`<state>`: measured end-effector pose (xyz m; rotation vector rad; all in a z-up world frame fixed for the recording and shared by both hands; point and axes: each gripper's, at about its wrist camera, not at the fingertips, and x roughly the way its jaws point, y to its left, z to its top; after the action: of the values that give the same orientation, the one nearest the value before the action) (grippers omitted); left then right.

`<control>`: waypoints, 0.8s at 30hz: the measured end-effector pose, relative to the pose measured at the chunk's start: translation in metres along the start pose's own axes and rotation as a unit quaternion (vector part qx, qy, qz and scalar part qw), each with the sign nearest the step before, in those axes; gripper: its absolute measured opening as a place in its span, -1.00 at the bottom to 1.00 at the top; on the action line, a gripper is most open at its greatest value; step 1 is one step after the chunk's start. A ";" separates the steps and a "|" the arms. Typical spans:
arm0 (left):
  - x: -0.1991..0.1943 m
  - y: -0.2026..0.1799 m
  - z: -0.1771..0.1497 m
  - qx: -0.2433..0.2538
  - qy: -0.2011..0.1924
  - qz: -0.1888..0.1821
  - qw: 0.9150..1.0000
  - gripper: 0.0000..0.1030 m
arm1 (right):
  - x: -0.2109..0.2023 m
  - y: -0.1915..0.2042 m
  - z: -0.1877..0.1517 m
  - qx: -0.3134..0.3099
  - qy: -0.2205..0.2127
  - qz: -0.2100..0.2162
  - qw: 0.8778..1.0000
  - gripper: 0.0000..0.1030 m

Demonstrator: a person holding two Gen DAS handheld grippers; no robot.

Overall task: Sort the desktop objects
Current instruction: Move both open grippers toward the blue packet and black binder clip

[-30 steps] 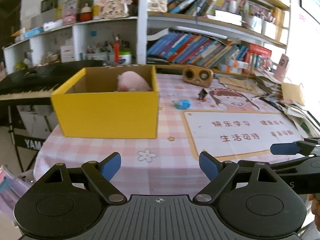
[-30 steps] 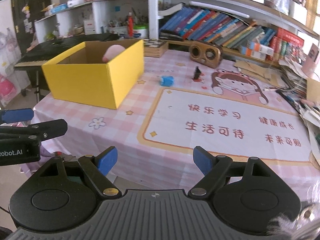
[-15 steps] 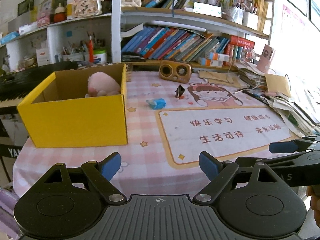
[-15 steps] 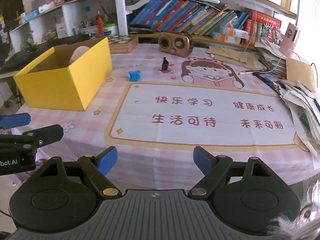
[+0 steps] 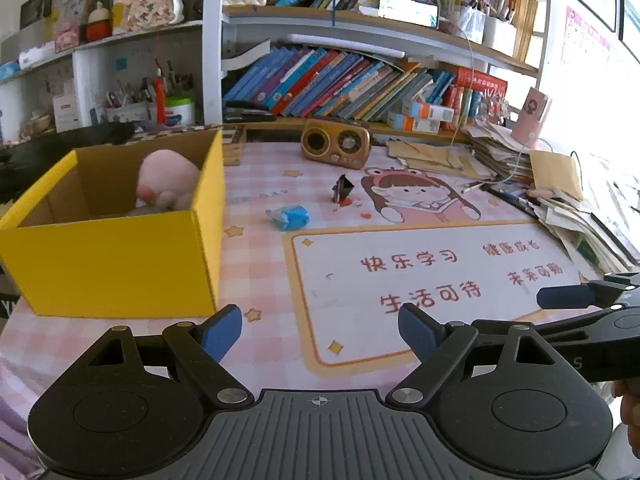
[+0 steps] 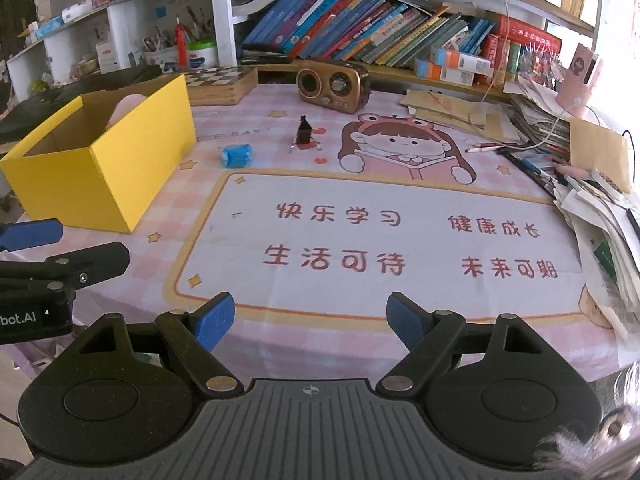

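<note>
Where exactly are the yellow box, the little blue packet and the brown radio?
yellow box [image 5: 120, 264]: left wrist view, front wall.
blue packet [image 6: 237, 155]: right wrist view, its middle.
brown radio [image 6: 332, 86]: right wrist view, front face.

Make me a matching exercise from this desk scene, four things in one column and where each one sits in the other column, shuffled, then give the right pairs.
Things:
1. pink plush toy
2. blue packet
3. brown radio
4. black binder clip

Places:
A. at the table's far edge, below the books
B. inside the yellow box
C. on the cloth beside the box
D. just left of the cartoon girl

Pairs: 1-B, 2-C, 3-A, 4-D
</note>
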<state>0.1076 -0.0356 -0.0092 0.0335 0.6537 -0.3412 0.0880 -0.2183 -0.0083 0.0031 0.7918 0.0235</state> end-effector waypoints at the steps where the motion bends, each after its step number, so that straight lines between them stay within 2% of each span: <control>1: 0.003 -0.002 0.002 0.000 0.001 -0.001 1.000 0.71 | 0.002 -0.003 0.002 -0.001 0.001 0.000 1.000 0.60; 9: 0.028 -0.021 0.016 -0.001 0.009 0.002 1.000 0.71 | 0.021 -0.031 0.018 0.001 0.013 0.000 1.000 0.60; 24: 0.071 -0.040 0.043 -0.037 0.019 0.043 0.998 0.70 | 0.063 -0.073 0.058 -0.026 0.017 0.037 0.999 0.60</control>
<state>0.1726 -0.1009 -0.0150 -0.0031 0.6996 -0.2332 0.1751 -0.2893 -0.0130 -0.0180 0.8242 0.1153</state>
